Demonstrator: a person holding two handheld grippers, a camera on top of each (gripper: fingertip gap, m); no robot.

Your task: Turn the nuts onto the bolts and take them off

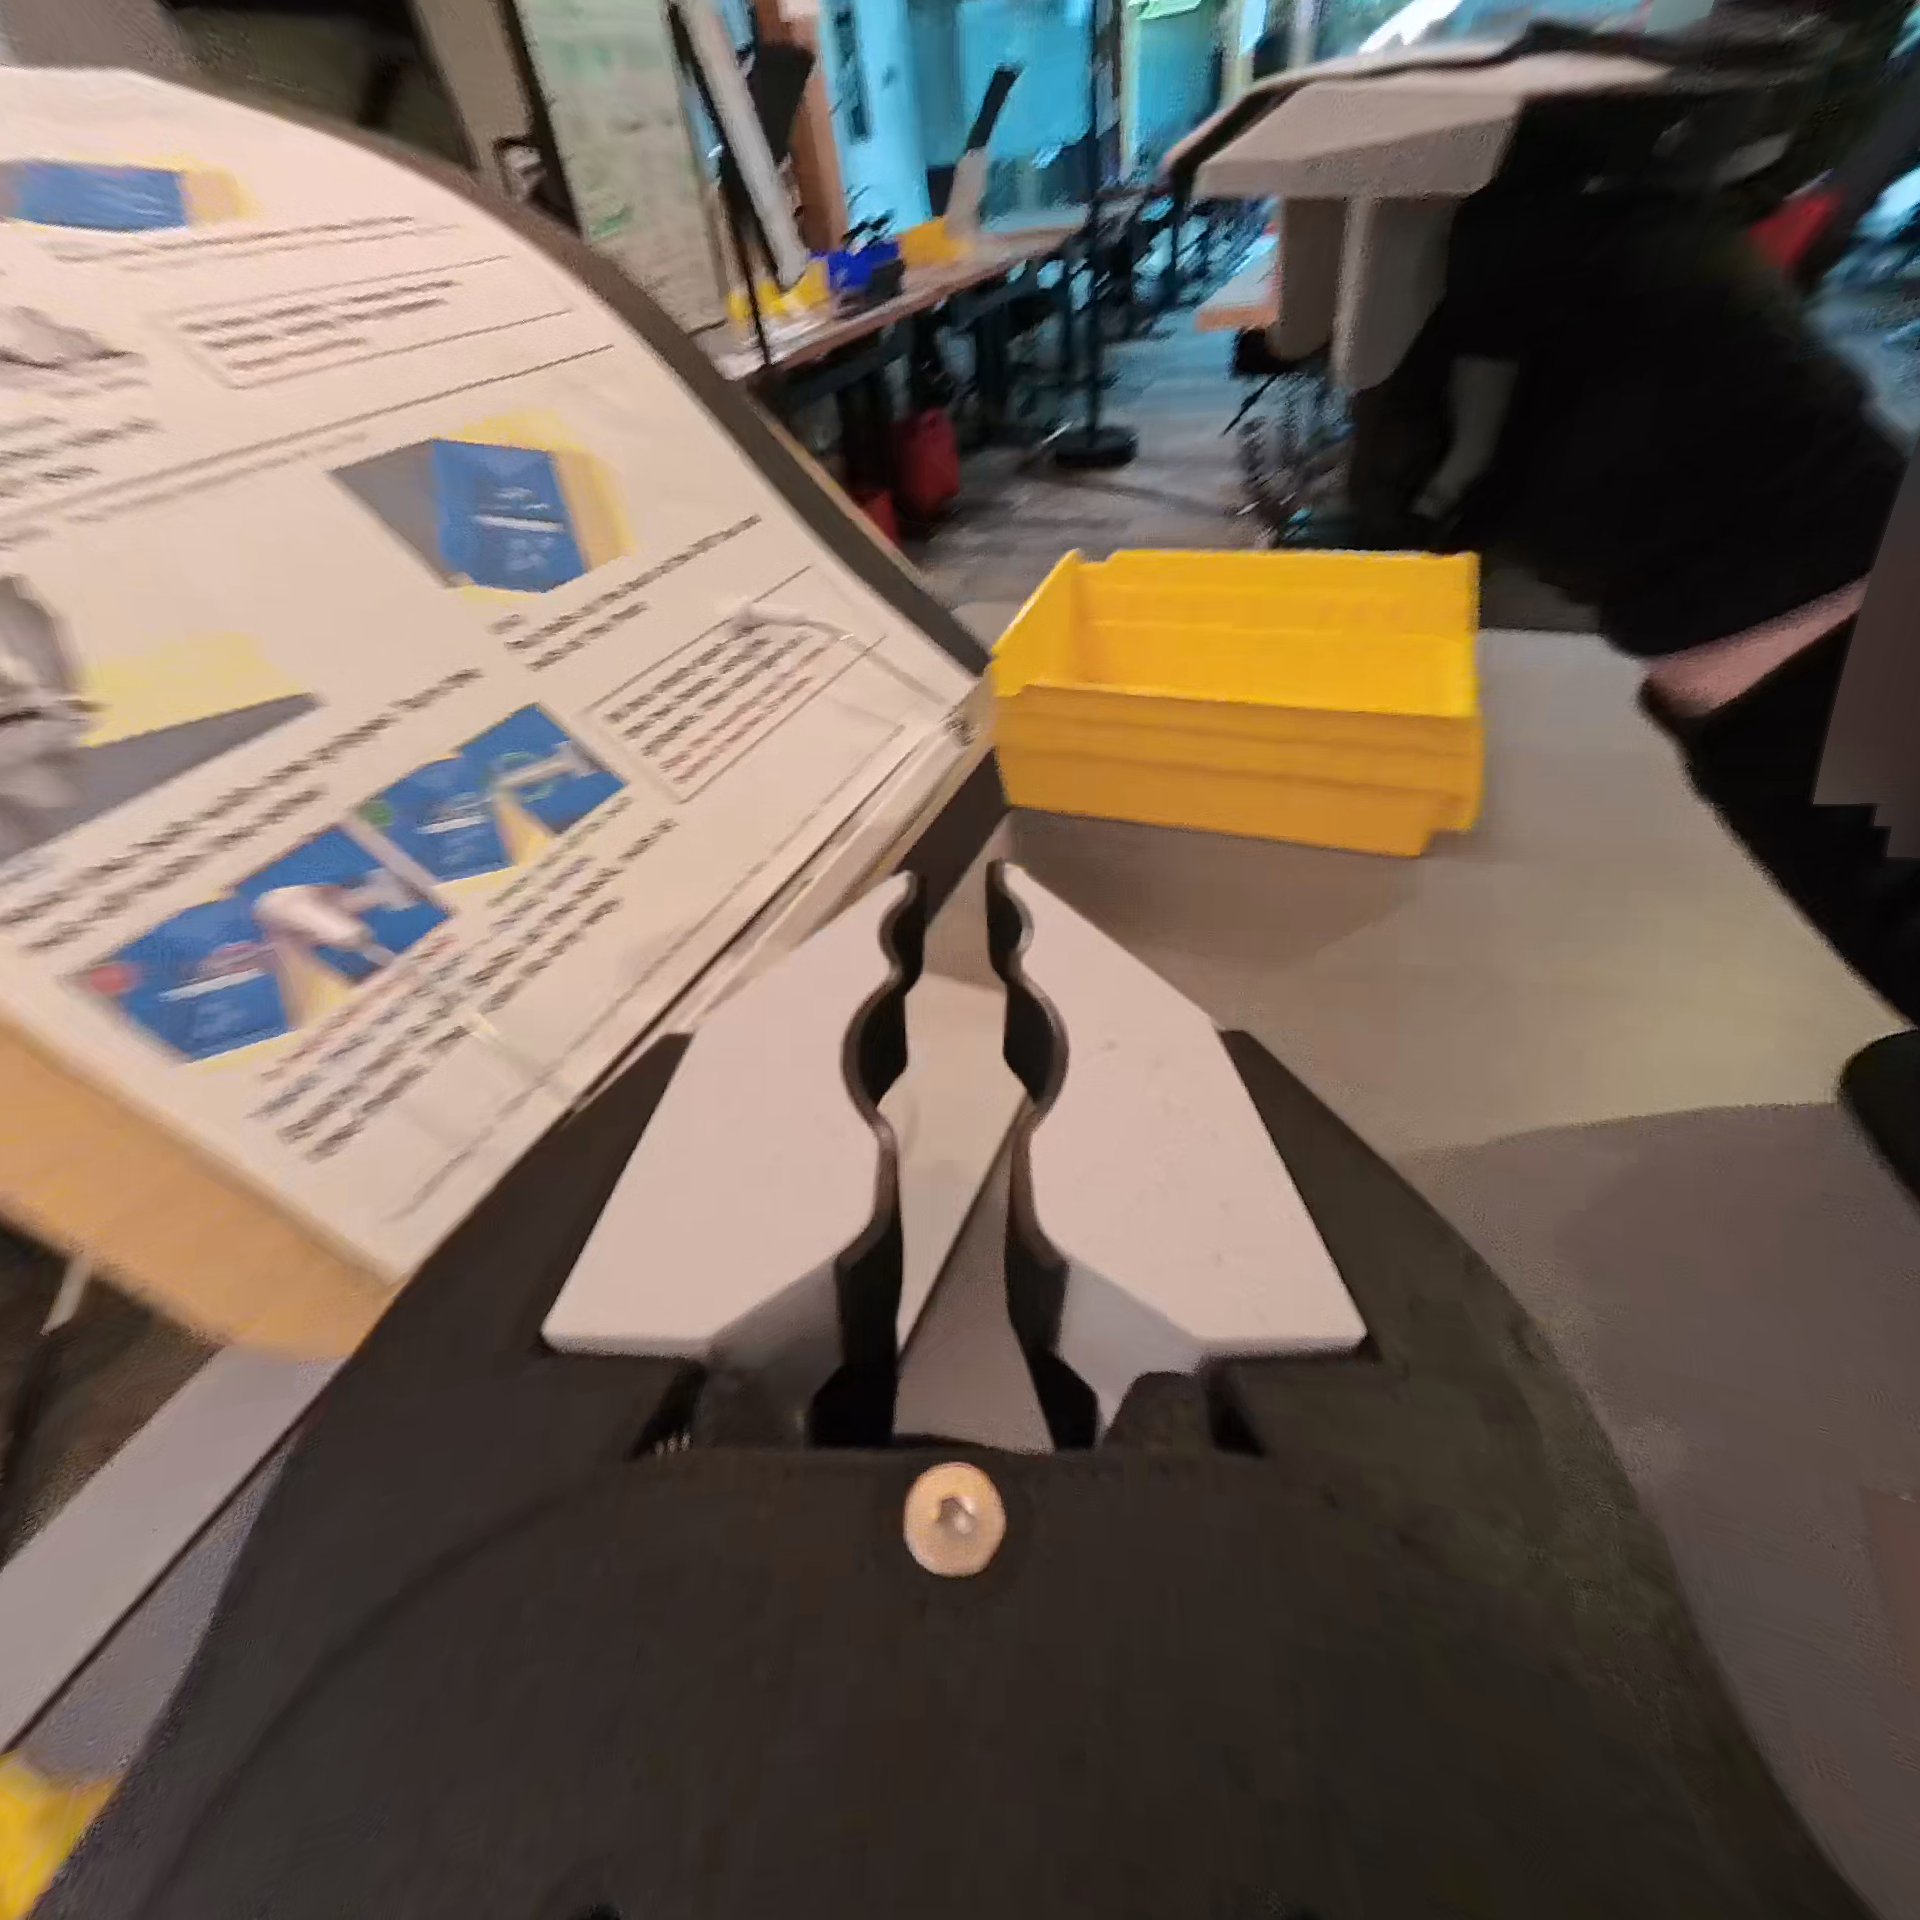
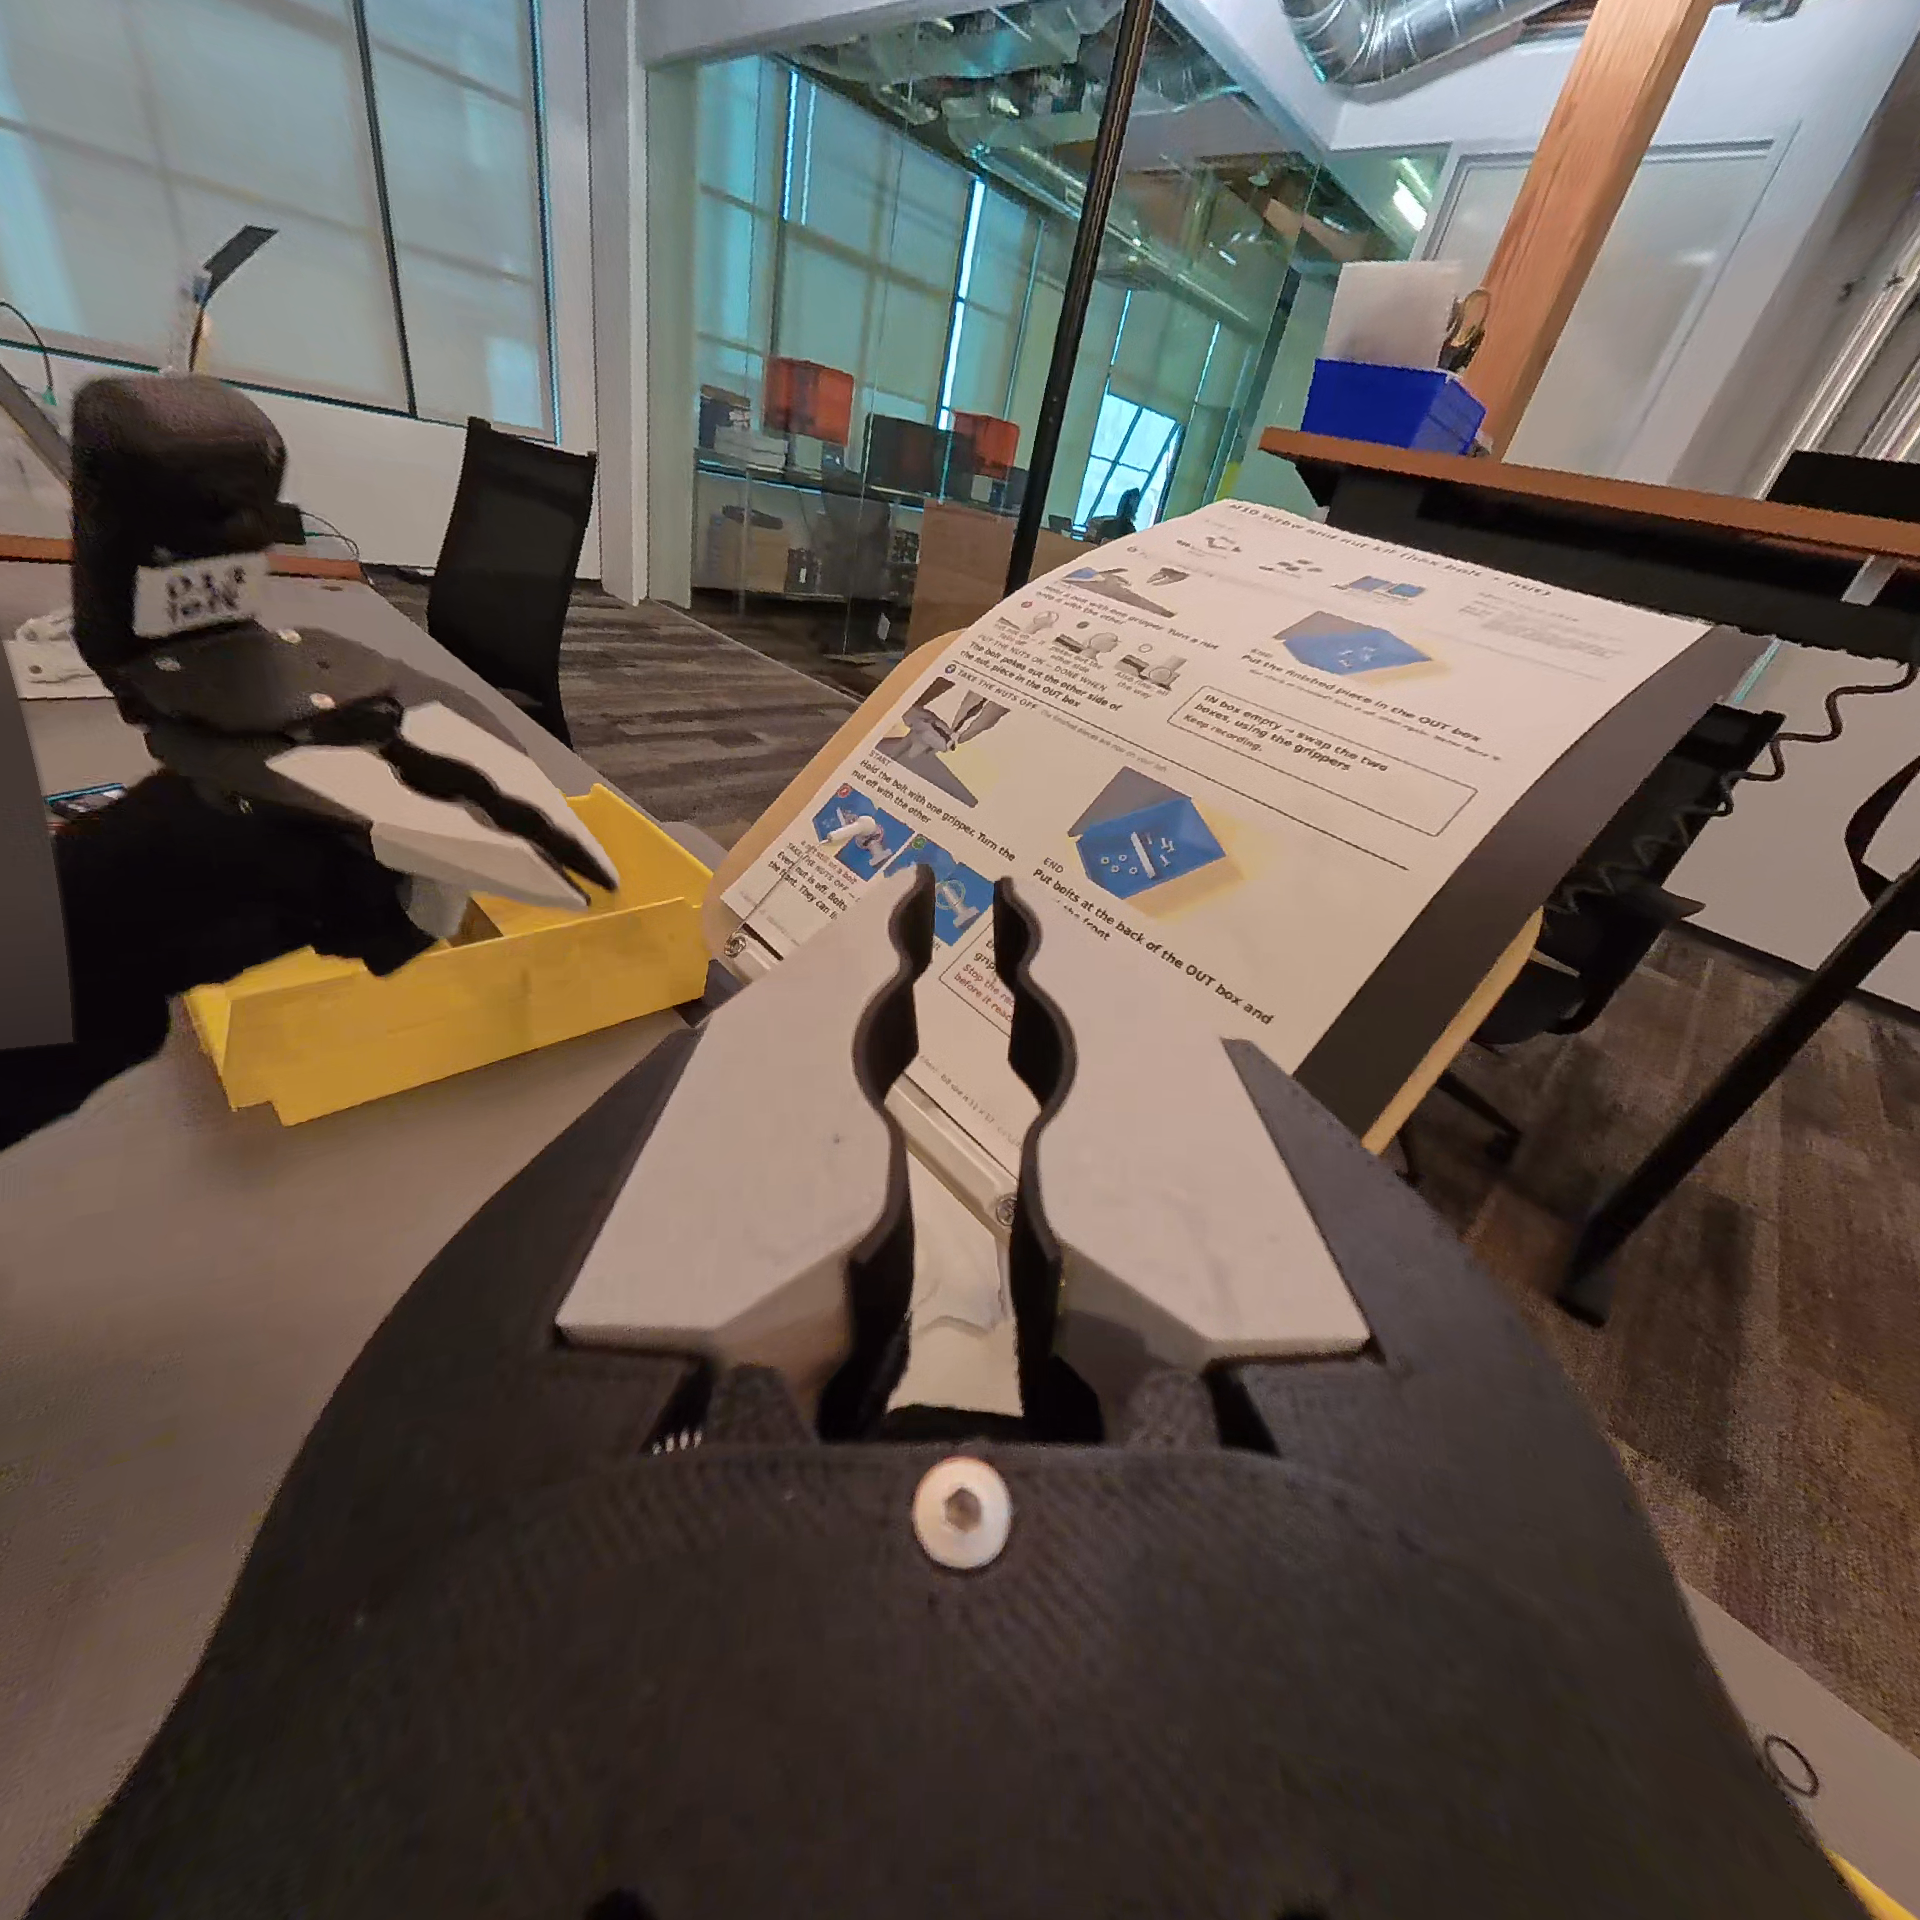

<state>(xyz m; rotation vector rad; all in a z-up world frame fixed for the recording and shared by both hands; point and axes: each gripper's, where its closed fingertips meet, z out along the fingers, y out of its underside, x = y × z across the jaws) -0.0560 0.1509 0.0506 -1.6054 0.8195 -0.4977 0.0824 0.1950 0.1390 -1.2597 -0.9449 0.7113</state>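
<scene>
L wrist view: our left gripper [image 1: 954,904] has its fingers a little apart, holding nothing; yellow plastic bin [image 1: 1236,696] lies ahead, slightly right, on the grey counter [image 1: 1455,997]. No nuts/bolts visible.

R wrist view: right gripper [image 2: 956,904] likewise slightly parted, empty, facing the instruction sheet [image 2: 1247,779]; the left one is nearer the bin, tips over it.

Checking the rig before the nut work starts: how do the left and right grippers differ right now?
The left gripper points down over the yellow bin; the right gripper aims at the instruction sheet. The left gripper looks nearly closed, the right gripper shows a narrow gap. Both have grey fingers, wavy black pads, and hold nothing.
</scene>
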